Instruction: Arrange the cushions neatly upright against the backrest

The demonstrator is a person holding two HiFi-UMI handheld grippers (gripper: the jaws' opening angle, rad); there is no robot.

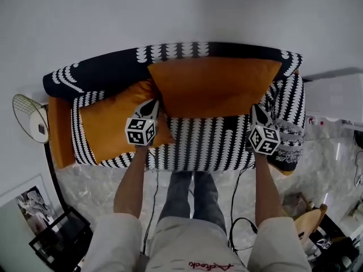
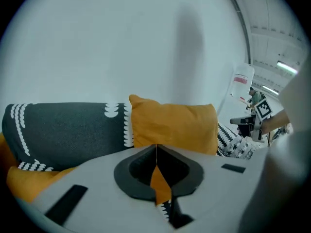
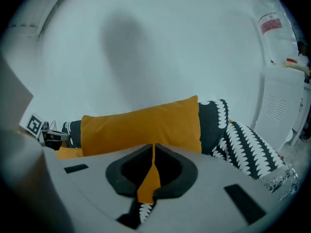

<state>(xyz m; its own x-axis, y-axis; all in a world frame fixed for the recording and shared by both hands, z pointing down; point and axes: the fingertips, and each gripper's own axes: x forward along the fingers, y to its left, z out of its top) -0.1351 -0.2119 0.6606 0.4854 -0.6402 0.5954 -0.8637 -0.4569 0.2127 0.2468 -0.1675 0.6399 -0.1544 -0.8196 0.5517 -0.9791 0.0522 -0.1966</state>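
Looking down in the head view, a patterned black-and-white sofa [image 1: 204, 146] fills the middle. One large orange cushion [image 1: 212, 86] stands upright against the backrest [image 1: 108, 69], right of centre. A second orange cushion [image 1: 108, 123] lies flat on the left of the seat. The left gripper [image 1: 155, 102] hovers at that flat cushion's right edge, just below the upright cushion's left corner. The right gripper [image 1: 256, 107] is near the upright cushion's right corner. Red script on the person's shirt [image 1: 212, 265] is cut by the bottom edge and cannot be read.

In the left gripper view, the jaws are pressed together at their tips with nothing pinched. Orange shows through the slit behind them. The upright cushion stands ahead, apart from the jaws, and the flat cushion peeks in at the lower left, mostly hidden by the gripper body. A white canister [image 2: 241, 84] with a red label stands by the wall, its print too small to read.

In the right gripper view, the jaws likewise meet, empty. The upright cushion leans on the backrest beyond them. A red-labelled canister sits at the upper right, again illegible, and a white cabinet [image 3: 279, 106] is cut off at the edge.
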